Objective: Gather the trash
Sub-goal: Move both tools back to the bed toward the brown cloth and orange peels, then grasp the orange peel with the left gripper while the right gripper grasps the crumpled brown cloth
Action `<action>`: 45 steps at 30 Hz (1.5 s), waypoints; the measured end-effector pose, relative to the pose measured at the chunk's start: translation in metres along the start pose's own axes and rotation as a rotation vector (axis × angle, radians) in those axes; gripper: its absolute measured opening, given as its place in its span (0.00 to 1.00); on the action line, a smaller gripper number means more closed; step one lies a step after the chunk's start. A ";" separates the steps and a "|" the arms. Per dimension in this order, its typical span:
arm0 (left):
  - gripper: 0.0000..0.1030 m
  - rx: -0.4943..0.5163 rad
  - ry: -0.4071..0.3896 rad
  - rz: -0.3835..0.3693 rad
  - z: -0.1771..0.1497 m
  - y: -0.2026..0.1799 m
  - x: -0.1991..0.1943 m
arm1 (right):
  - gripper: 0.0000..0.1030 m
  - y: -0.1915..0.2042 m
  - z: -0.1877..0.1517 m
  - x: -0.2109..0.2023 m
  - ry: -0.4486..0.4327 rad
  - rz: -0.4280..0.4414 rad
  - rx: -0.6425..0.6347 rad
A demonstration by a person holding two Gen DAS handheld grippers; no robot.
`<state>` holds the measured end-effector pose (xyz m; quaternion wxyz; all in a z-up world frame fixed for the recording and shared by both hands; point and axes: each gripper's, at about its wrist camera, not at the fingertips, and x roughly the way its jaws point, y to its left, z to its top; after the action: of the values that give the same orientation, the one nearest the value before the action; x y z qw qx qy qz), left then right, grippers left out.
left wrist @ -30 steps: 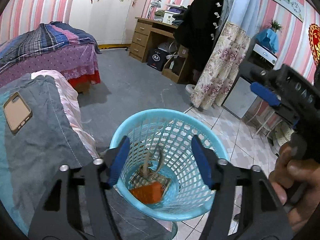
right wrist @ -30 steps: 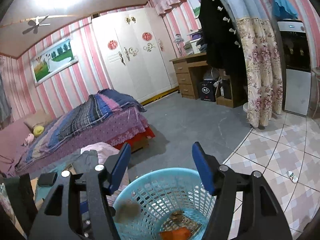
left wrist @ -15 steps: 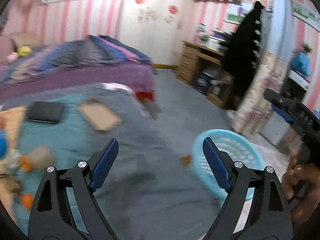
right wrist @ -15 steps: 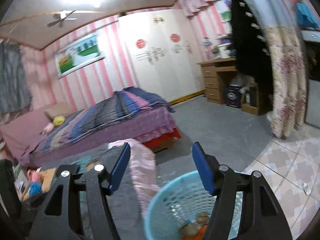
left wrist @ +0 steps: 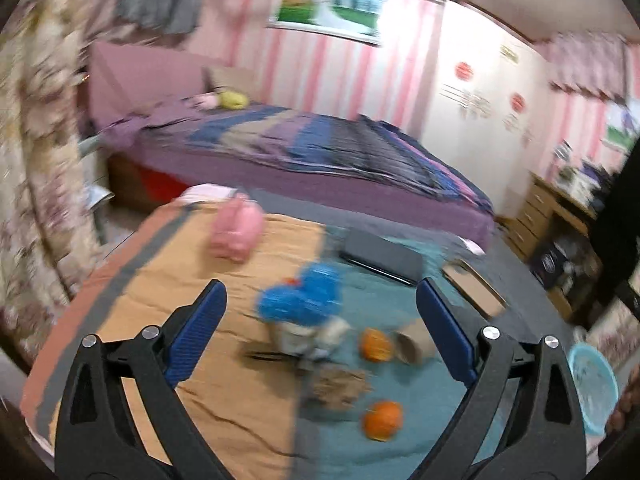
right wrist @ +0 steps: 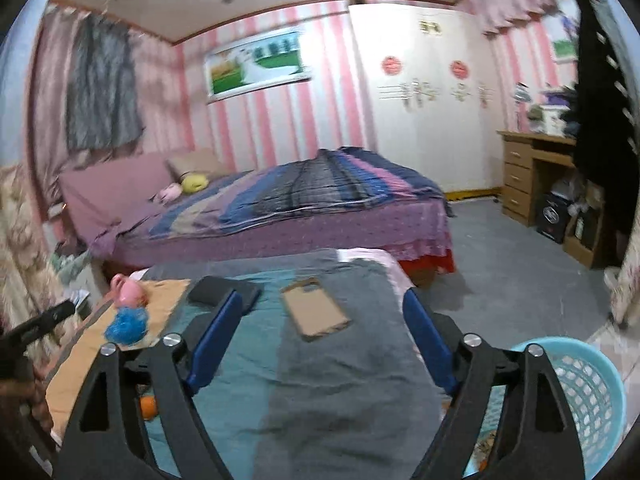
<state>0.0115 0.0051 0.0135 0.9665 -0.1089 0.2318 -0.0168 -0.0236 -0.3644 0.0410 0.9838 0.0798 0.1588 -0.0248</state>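
Looking across a low bed [left wrist: 224, 364] spread with an orange, teal and grey cover, we see a pink-striped room with a second bed [right wrist: 304, 204] under a striped quilt, a white wardrobe [right wrist: 424, 92] and a wooden desk [right wrist: 528, 168] against the far walls. Our left gripper [left wrist: 316, 336] has just been opening and stands spread wide with nothing between its fingers; ahead of it the trash lies bunched on the teal part of the cover: a blue crumpled wad [left wrist: 304, 296], a brown paper cup [left wrist: 414, 346] lying on its side with its mouth turned toward us and its long axis running away to the right, a brownish scrap [left wrist: 340, 386], and two orange pieces [left wrist: 382, 420], all blurred. A pink toy [left wrist: 236, 232], a dark flat case [left wrist: 380, 256] and a brown card [right wrist: 314, 314] lie further back. Our right gripper [right wrist: 320, 340] has also just been opening and is empty, hovering over the grey part of the cover. At its right, beside the bed's edge, stands the light-blue basket [right wrist: 588, 392] with some trash visible low inside it.
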 end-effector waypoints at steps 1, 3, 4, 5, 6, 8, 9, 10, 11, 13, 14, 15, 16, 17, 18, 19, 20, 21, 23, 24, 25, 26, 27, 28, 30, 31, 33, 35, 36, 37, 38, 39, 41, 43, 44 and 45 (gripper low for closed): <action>0.90 -0.025 -0.007 0.019 0.002 0.012 0.000 | 0.81 0.009 0.001 -0.001 -0.002 0.002 -0.006; 0.90 -0.038 -0.008 0.051 0.003 0.025 0.002 | 0.81 0.032 0.007 0.000 -0.012 0.014 -0.016; 0.90 -0.036 -0.001 0.053 0.003 0.027 0.005 | 0.81 0.048 0.011 0.001 -0.013 0.034 -0.027; 0.90 -0.035 0.006 0.053 0.004 0.029 0.007 | 0.82 0.062 0.016 0.003 -0.011 0.050 -0.044; 0.90 -0.039 0.012 0.049 0.005 0.033 0.009 | 0.82 0.068 0.020 0.005 -0.008 0.058 -0.056; 0.90 -0.042 0.017 0.043 0.007 0.039 0.012 | 0.83 0.090 0.028 0.012 -0.003 0.097 -0.091; 0.90 -0.041 0.018 0.043 0.007 0.044 0.011 | 0.84 0.097 0.029 0.015 -0.007 0.121 -0.096; 0.90 -0.042 0.020 0.043 0.007 0.048 0.012 | 0.86 0.107 0.025 0.020 -0.016 0.159 -0.101; 0.90 -0.040 0.032 0.037 0.006 0.053 0.015 | 0.86 0.112 0.018 0.025 -0.030 0.185 -0.107; 0.90 -0.035 0.058 0.049 0.004 0.062 0.022 | 0.86 0.119 -0.013 0.038 -0.026 0.184 -0.144; 0.90 -0.032 0.065 0.057 0.002 0.066 0.024 | 0.86 0.126 -0.031 0.051 0.035 0.170 -0.196; 0.90 -0.021 0.081 0.074 -0.001 0.073 0.028 | 0.86 0.132 -0.037 0.058 0.064 0.160 -0.217; 0.90 -0.015 0.090 0.084 -0.004 0.077 0.033 | 0.86 0.137 -0.046 0.070 0.109 0.133 -0.218; 0.90 -0.007 0.102 0.094 -0.008 0.081 0.036 | 0.86 0.139 -0.049 0.078 0.136 0.149 -0.189; 0.90 0.002 0.117 0.103 -0.012 0.085 0.041 | 0.86 0.141 -0.051 0.079 0.142 0.159 -0.180; 0.90 0.010 0.136 0.114 -0.017 0.089 0.046 | 0.86 0.143 -0.051 0.085 0.155 0.168 -0.162; 0.90 0.012 0.150 0.121 -0.020 0.092 0.049 | 0.86 0.145 -0.052 0.087 0.163 0.167 -0.156; 0.90 -0.001 0.167 0.133 -0.024 0.099 0.054 | 0.86 0.149 -0.054 0.089 0.178 0.182 -0.146; 0.90 -0.034 0.174 0.136 -0.024 0.108 0.056 | 0.86 0.152 -0.061 0.089 0.207 0.226 -0.122; 0.90 -0.055 0.174 0.132 -0.024 0.112 0.055 | 0.86 0.158 -0.067 0.089 0.229 0.261 -0.115; 0.90 -0.065 0.171 0.130 -0.023 0.114 0.054 | 0.86 0.161 -0.067 0.092 0.243 0.280 -0.122; 0.90 -0.065 0.168 0.129 -0.023 0.114 0.053 | 0.86 0.171 -0.073 0.095 0.262 0.304 -0.147; 0.90 -0.057 0.166 0.132 -0.022 0.113 0.052 | 0.86 0.185 -0.081 0.098 0.280 0.321 -0.198; 0.90 -0.049 0.165 0.135 -0.022 0.111 0.052 | 0.86 0.190 -0.085 0.099 0.286 0.326 -0.218; 0.90 -0.041 0.169 0.134 -0.024 0.108 0.052 | 0.86 0.209 -0.098 0.105 0.321 0.349 -0.278; 0.90 -0.034 0.169 0.138 -0.025 0.105 0.051 | 0.86 0.214 -0.101 0.106 0.330 0.355 -0.287; 0.90 -0.022 0.172 0.138 -0.026 0.102 0.051 | 0.86 0.227 -0.109 0.110 0.356 0.373 -0.315; 0.90 -0.018 0.174 0.139 -0.027 0.101 0.051 | 0.85 0.239 -0.119 0.113 0.375 0.367 -0.361; 0.90 -0.019 0.176 0.139 -0.028 0.101 0.051 | 0.85 0.242 -0.122 0.115 0.380 0.355 -0.379; 0.90 -0.020 0.177 0.137 -0.028 0.101 0.051 | 0.85 0.245 -0.126 0.117 0.391 0.339 -0.395; 0.90 -0.021 0.177 0.136 -0.029 0.101 0.051 | 0.82 0.246 -0.127 0.121 0.403 0.327 -0.399; 0.90 -0.021 0.176 0.135 -0.029 0.100 0.050 | 0.79 0.246 -0.129 0.126 0.420 0.319 -0.396; 0.90 -0.017 0.173 0.127 -0.029 0.098 0.048 | 0.67 0.246 -0.130 0.132 0.452 0.334 -0.383; 0.90 -0.008 0.173 0.123 -0.029 0.096 0.048 | 0.55 0.245 -0.129 0.136 0.471 0.357 -0.368; 0.90 -0.001 0.173 0.121 -0.029 0.094 0.048 | 0.52 0.244 -0.128 0.136 0.469 0.364 -0.366; 0.90 0.003 0.175 0.119 -0.029 0.093 0.048 | 0.48 0.242 -0.127 0.137 0.467 0.373 -0.359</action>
<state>0.0397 0.0856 -0.0534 0.9420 -0.0918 0.3213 0.0310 0.0849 -0.1079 -0.0846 0.9067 -0.0636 0.3644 0.2025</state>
